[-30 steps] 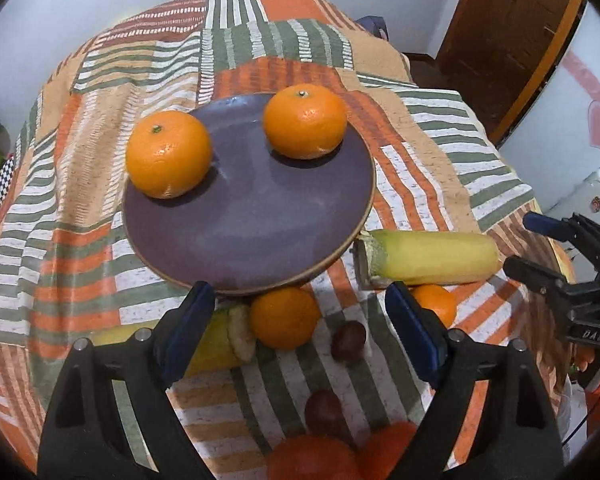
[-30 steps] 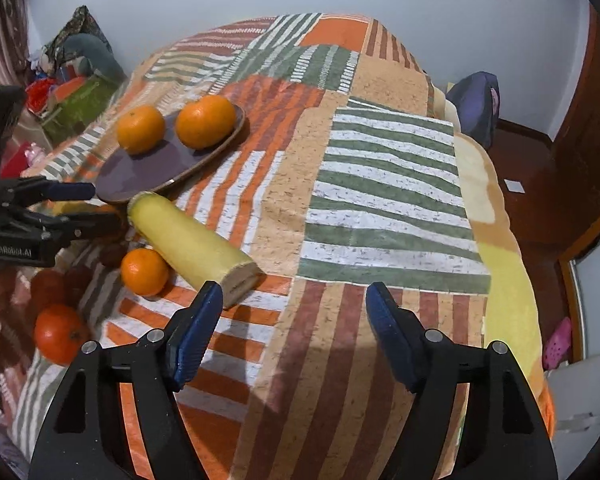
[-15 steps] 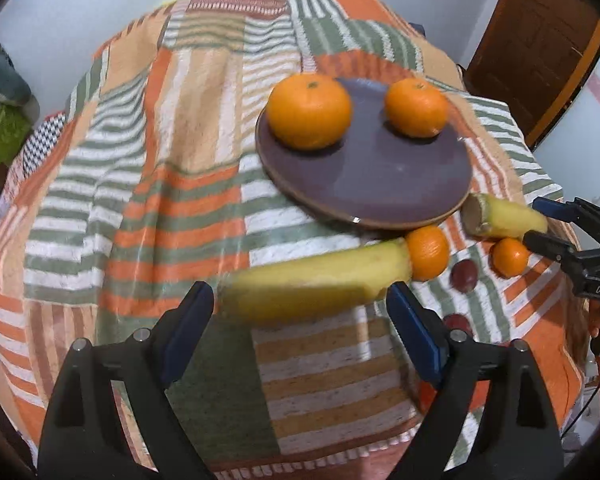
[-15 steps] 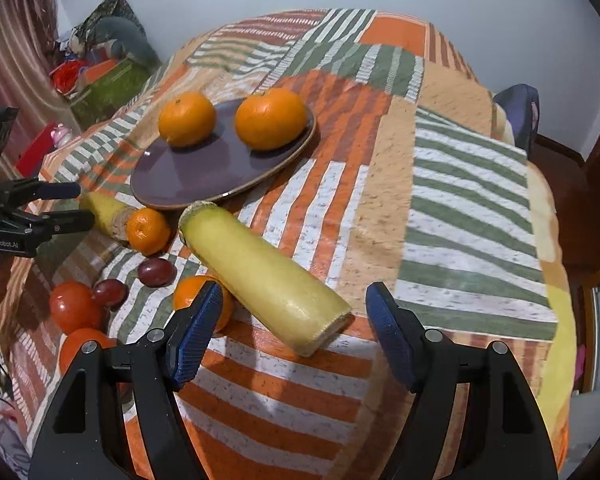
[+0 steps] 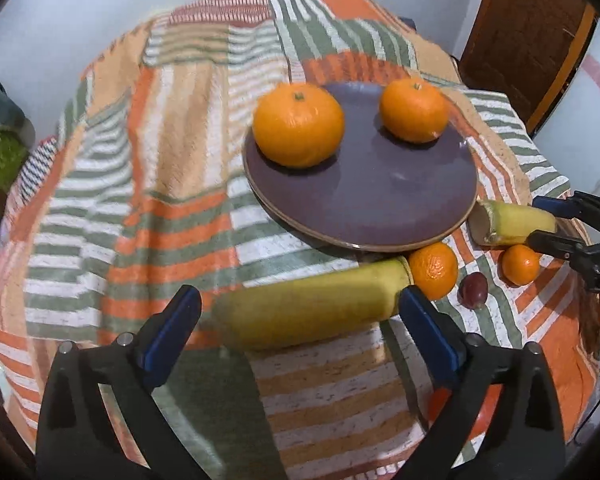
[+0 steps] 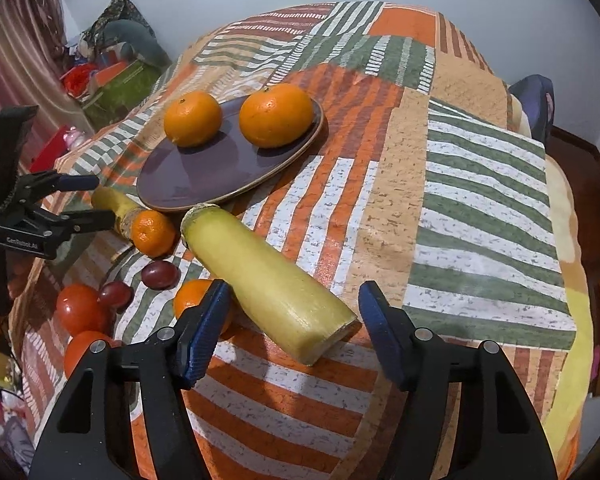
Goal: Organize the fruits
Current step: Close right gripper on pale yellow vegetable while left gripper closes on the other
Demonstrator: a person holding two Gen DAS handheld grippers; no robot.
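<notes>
I am partway through sorting: the purple plate (image 5: 364, 208) on the striped cloth (image 5: 132, 184) already carries two big oranges (image 5: 298, 124), and the rest of the fruit lies loose on the cloth beside it.

My left gripper (image 5: 300, 316) stands wide open with the long yellow stalk (image 5: 312, 304) lying crosswise between its fingers, not yet pinched. My right gripper (image 6: 292, 320) is open too, its fingers set either side of the cut end of a second yellow stalk (image 6: 268, 284). I judge the step in hand to be picking up both stalks; next I must lower each gripper and close across the stalk's width.

What crowds me on the left: a small orange (image 5: 434, 270) touches the stalk's far end, just under the plate's rim, with a dark plum (image 5: 473, 289) beside it. On the right, another small orange (image 6: 192, 300) sits against my left-hand finger, so closing could nudge it. Tomatoes (image 6: 78, 308) and a second plum (image 6: 160, 274) lie further off.
</notes>
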